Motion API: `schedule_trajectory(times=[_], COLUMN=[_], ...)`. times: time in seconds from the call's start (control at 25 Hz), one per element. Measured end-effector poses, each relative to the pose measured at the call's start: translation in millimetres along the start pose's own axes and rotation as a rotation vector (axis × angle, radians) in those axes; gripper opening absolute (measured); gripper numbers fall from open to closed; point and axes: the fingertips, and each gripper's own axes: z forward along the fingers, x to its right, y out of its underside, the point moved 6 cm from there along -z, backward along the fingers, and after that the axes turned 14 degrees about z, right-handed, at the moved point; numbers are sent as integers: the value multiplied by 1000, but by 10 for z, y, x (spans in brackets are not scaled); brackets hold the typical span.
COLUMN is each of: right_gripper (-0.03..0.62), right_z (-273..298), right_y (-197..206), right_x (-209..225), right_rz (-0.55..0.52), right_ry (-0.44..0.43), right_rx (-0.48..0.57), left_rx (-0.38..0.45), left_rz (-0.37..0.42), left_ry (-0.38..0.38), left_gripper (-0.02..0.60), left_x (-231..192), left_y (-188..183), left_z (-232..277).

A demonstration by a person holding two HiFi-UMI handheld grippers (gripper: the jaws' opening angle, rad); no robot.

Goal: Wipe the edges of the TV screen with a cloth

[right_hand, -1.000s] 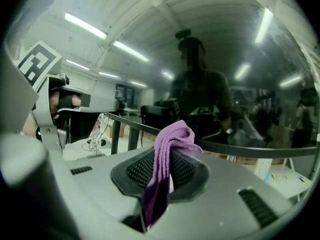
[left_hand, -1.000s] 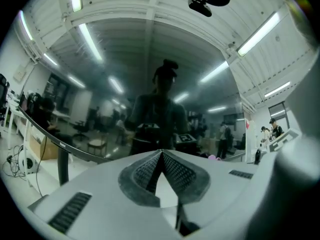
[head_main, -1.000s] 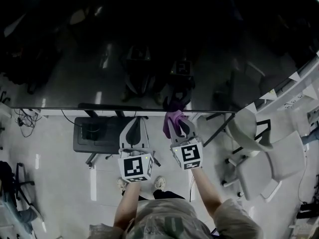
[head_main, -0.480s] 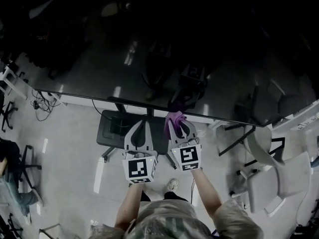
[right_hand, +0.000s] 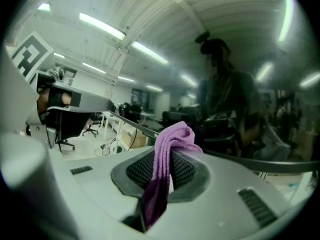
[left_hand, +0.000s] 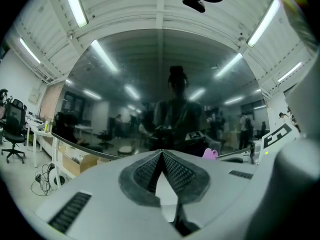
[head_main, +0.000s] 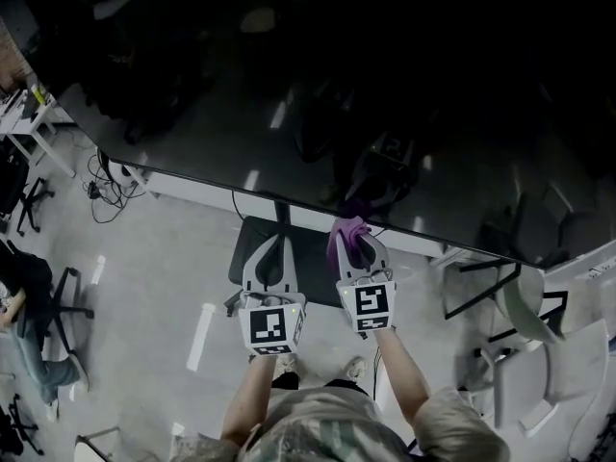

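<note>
The large black TV screen [head_main: 318, 85] fills the top of the head view, and its lower edge [head_main: 289, 200] slants down to the right. A purple cloth [head_main: 348, 232] is pinched in my right gripper [head_main: 358, 242], which is shut on it just below that edge. In the right gripper view the cloth [right_hand: 167, 154] stands up between the jaws, in front of the glass [right_hand: 240, 114]. My left gripper [head_main: 272, 246] is shut and holds nothing, a little below the edge. The left gripper view has the jaw tips [left_hand: 161, 154] meeting, with the screen [left_hand: 165, 99] ahead.
The TV's black stand base [head_main: 252, 258] rests on the floor under the grippers. Cables [head_main: 111, 186] lie at the left, near an office chair [head_main: 38, 296]. White chairs [head_main: 534, 354] stand at the right.
The view has shifted, so the screen's lower edge now slants and its left corner shows. Both grippers sit slightly lower and further right in the frame, still shut, the cloth still near the edge.
</note>
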Motion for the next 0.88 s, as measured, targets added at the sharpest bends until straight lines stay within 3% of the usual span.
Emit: schedule_trajectory(times=[0.28,0.52,0.88], right_gripper=[63,63,63], right_z=[318,544,1148], right_y=[20,34,-11], right_x=[-365,-564,-1267], right_rz=[4,-7,-29], right_ry=[-5,-35,-128], right_rx=[11,7,2], left_rx=[-5,-24,-43], left_rz=[4,2,-35], left_ry=[-16,-98,-216], left_gripper=[15,15,15], left_x=[-552,-827,-1537], left_y=[172,266,438], left_z=[-63,-185,-331])
